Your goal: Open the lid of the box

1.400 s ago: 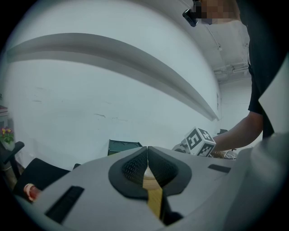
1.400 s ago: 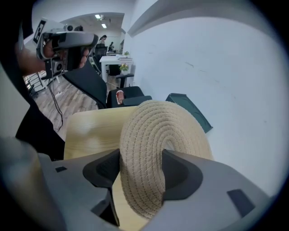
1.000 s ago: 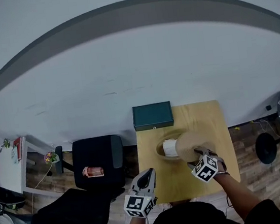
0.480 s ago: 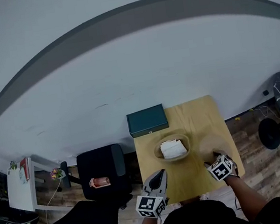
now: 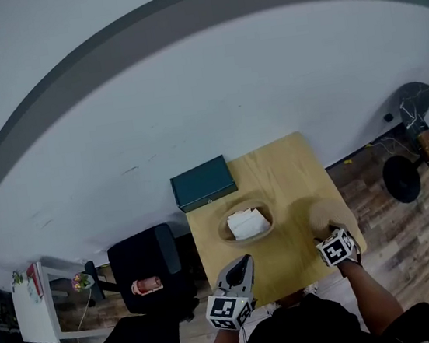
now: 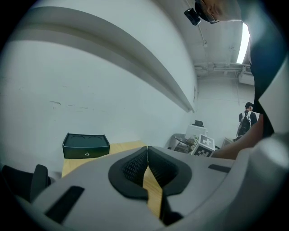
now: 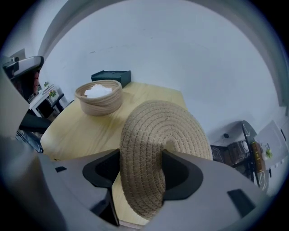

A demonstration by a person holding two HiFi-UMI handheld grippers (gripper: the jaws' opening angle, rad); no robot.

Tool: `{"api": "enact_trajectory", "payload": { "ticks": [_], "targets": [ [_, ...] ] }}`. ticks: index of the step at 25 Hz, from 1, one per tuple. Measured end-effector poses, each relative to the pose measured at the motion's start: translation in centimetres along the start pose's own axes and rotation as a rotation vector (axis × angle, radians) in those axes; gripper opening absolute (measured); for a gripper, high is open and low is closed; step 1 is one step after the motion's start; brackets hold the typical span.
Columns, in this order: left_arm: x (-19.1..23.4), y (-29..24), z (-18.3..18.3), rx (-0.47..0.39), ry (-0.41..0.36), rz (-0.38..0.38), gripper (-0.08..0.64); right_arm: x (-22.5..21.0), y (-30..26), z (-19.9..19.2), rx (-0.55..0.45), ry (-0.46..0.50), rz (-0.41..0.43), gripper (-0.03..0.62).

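A round woven basket (image 5: 245, 223) (image 7: 99, 97) stands uncovered in the middle of the wooden table (image 5: 277, 174) and holds white paper. Its woven lid (image 5: 326, 215) (image 7: 158, 144) is folded between the jaws of my right gripper (image 5: 328, 232) (image 7: 142, 169), which is shut on it near the table's front right corner. My left gripper (image 5: 242, 265) (image 6: 146, 169) hovers at the table's front left edge, shut and empty. A dark green box (image 5: 203, 182) (image 6: 86, 145) (image 7: 111, 76) sits closed at the table's far left corner.
Black chairs (image 5: 145, 270) stand left of the table, one with a reddish object (image 5: 145, 285) on its seat. A black round stand (image 5: 399, 178) is on the floor to the right. A white wall runs behind the table. A person (image 6: 246, 119) stands far off.
My right gripper has carried the lid from over the basket to the right and lower, toward the table's front right corner. The basket's contents now show. The left gripper has barely moved.
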State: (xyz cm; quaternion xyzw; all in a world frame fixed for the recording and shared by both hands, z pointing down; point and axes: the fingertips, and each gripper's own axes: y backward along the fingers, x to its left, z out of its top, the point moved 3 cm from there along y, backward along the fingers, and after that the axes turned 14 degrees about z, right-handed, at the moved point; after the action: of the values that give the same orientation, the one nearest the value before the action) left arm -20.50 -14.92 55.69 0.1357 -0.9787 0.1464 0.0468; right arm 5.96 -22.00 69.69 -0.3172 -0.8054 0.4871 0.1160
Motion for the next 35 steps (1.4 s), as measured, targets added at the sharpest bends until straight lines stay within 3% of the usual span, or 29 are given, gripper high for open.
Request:
{"api": "enact_trajectory", "payload": {
  "ticks": [12,21,29,35],
  "targets": [
    [-1.5,-0.8,-0.6,0.026,-0.030,-0.046,0.020,-2.3,-3.2,-3.0,0.049,-0.121,-0.018,0.302],
    [-0.8,-0.8,-1.1,0.036,-0.001,-0.004,0.020,-2.8,-4.7,-3.2,0.055,-0.103,-0.016,0.311],
    [-0.8,-0.9,-0.6,0.034,0.008,0.001,0.020,-1.4,-2.1,0.0,-0.038,-0.042,0.009,0.353],
    [-0.6,-1.6,0.7,-0.007,0.008,0.032,0.020,-0.6,3.0,7.1,-0.290,0.038,-0.017,0.302]
  ]
}}
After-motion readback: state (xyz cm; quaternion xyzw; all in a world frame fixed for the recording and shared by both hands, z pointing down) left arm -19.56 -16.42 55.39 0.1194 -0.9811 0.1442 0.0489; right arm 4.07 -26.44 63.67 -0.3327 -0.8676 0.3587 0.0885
